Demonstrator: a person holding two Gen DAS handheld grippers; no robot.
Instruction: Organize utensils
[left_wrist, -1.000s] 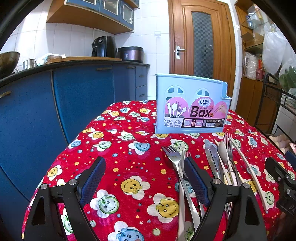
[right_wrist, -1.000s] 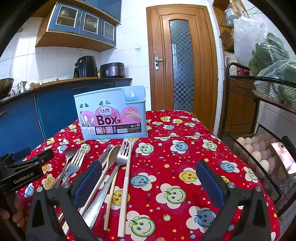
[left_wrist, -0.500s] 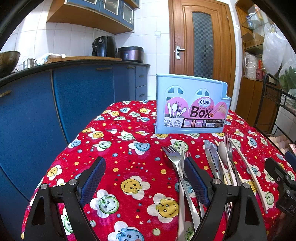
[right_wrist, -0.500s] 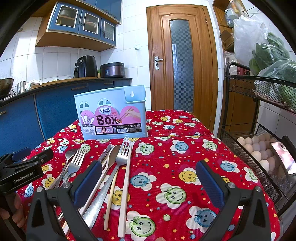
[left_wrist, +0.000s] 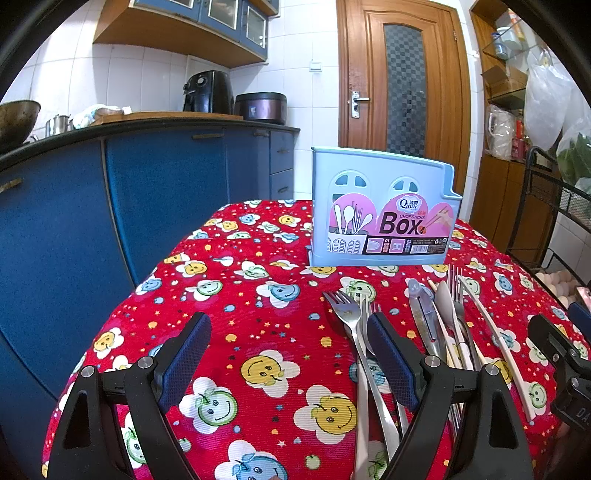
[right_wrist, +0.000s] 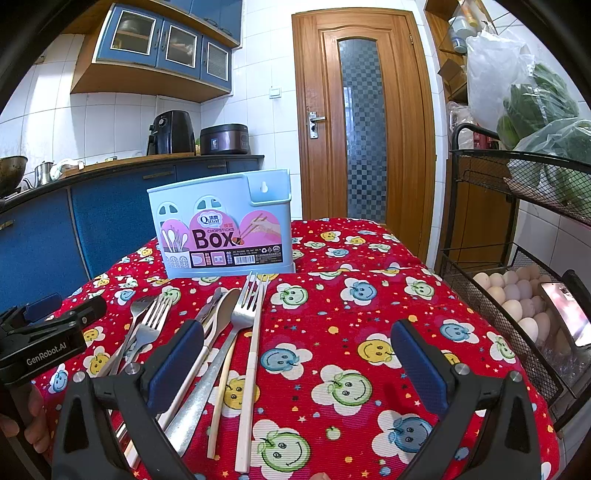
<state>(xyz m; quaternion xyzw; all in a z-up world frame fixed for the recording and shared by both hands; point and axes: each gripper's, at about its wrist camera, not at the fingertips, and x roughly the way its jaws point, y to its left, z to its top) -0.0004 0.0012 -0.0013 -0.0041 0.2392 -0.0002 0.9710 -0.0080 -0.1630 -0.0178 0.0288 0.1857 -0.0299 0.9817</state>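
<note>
Loose utensils (right_wrist: 221, 332) are shown lying flat on the tabletop (right_wrist: 351, 325), handles toward the cameras and tips toward the utensil holder (right_wrist: 221, 236). In the right wrist view two groups are seen: a pair of polished steel forks (right_wrist: 147, 325) at the left, overlapping each other, and just beside them a fan made up of a steel spoon (right_wrist: 225, 314), a steel fork (right_wrist: 243, 314), a fork with a slim cream handle (right_wrist: 253, 354) and a thin cream chopstick (right_wrist: 221, 398). The metal is smooth and reflective; the cream handles are matte and straight.

The holder, a pale blue moulded plastic box with arched cut-out windows and a pink printed label reading "Box", is shown upright behind the utensil tips, near them but apart.

The tabletop is covered by a red woven cloth printed with smiley-faced flowers.

The right claw (right_wrist: 295, 362) is held wide apart above the cloth, its left blue ribbed pad over the spoon handles, nothing being gripped. The left claw (left_wrist: 288, 354) is likewise spread and holding nothing, its right pad over the fork pair (left_wrist: 347, 317).

At the right, a black wire rack (right_wrist: 517, 266) holding pale eggs (right_wrist: 517, 299) is seen.
</note>
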